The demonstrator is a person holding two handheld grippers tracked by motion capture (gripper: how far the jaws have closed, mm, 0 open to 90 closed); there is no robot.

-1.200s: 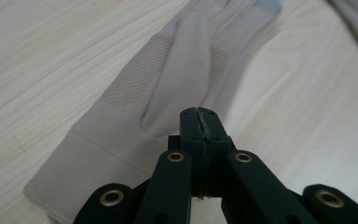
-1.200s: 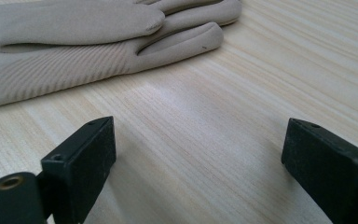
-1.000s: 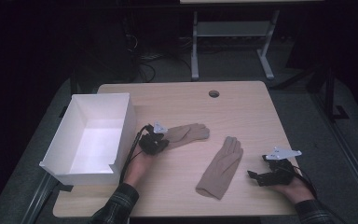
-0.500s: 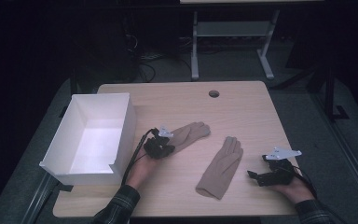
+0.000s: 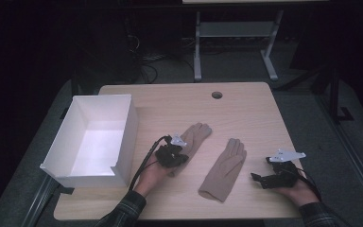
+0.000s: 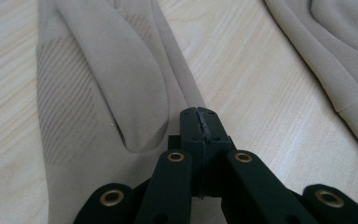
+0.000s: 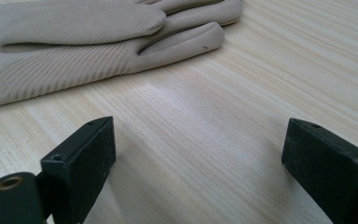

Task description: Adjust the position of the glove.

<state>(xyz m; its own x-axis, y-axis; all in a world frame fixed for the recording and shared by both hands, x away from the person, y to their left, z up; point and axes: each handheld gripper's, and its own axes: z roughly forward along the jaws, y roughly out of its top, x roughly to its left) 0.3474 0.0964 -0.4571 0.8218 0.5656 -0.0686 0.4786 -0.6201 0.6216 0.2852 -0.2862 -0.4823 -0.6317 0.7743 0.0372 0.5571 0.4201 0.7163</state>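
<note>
The left tool [image 6: 199, 122] is pressed together, pinching the edge of the left glove [image 5: 192, 138] on the wooden surface [image 5: 246, 113] (white box [image 5: 123, 142] nearby). The right tool [image 7: 198, 163] stands spread, empty, near the second glove [image 5: 223, 171].

light: dim room, lit tabletop | close views: sharp, soft edges

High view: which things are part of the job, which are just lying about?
In the job: left glove, at the shut left tongs; right glove; white box.
Lying about: table hole; metal stand; floor cables.
</note>
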